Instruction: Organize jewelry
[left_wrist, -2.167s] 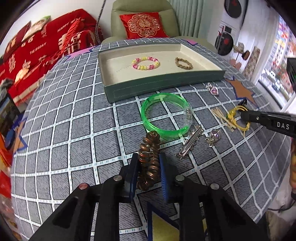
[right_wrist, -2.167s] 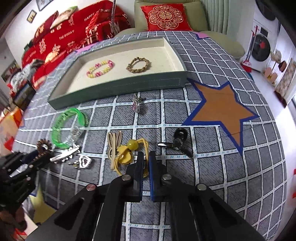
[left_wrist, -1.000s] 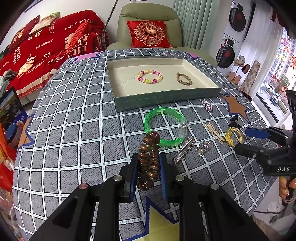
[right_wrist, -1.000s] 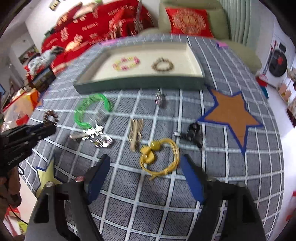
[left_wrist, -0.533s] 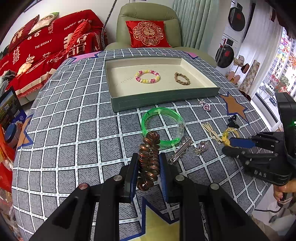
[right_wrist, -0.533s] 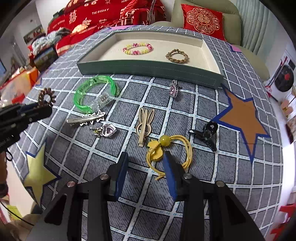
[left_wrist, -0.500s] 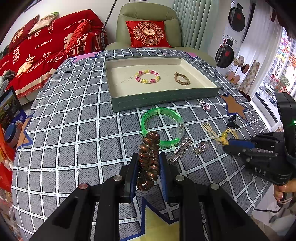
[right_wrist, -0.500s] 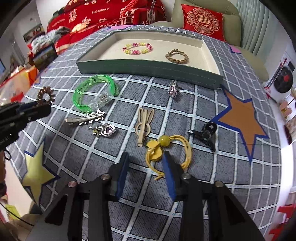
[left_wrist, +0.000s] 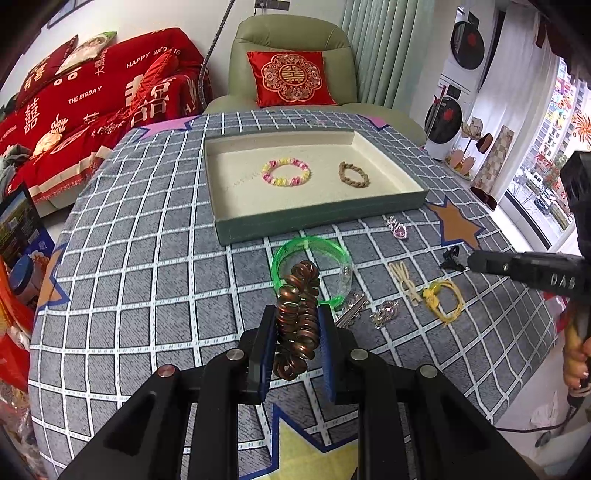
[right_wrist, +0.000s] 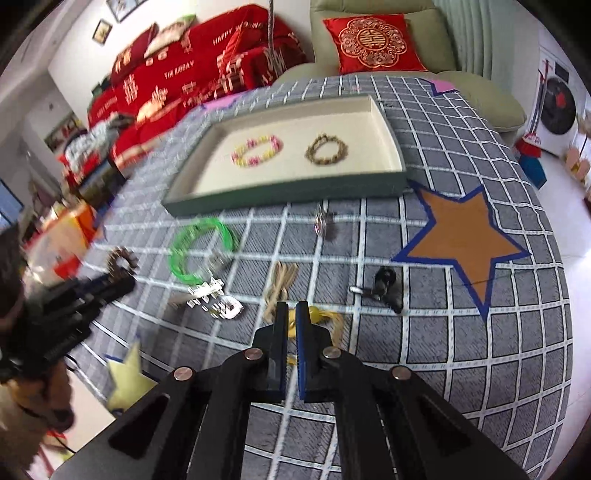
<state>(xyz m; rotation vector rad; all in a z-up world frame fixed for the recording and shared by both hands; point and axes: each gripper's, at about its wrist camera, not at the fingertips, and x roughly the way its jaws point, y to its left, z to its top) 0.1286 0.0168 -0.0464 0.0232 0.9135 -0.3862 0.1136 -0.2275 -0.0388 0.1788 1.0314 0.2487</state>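
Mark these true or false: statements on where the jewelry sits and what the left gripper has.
1. The tray holds two bracelets. True: a pink-and-yellow bracelet and a brown braided bracelet.
2. The left gripper is empty. False: it is shut on a copper spiral hair tie.
3. The green bangle lies inside the tray. False: it lies on the tablecloth, in front of the tray.
4. The yellow hair tie lies on the tablecloth, outside the tray. True.
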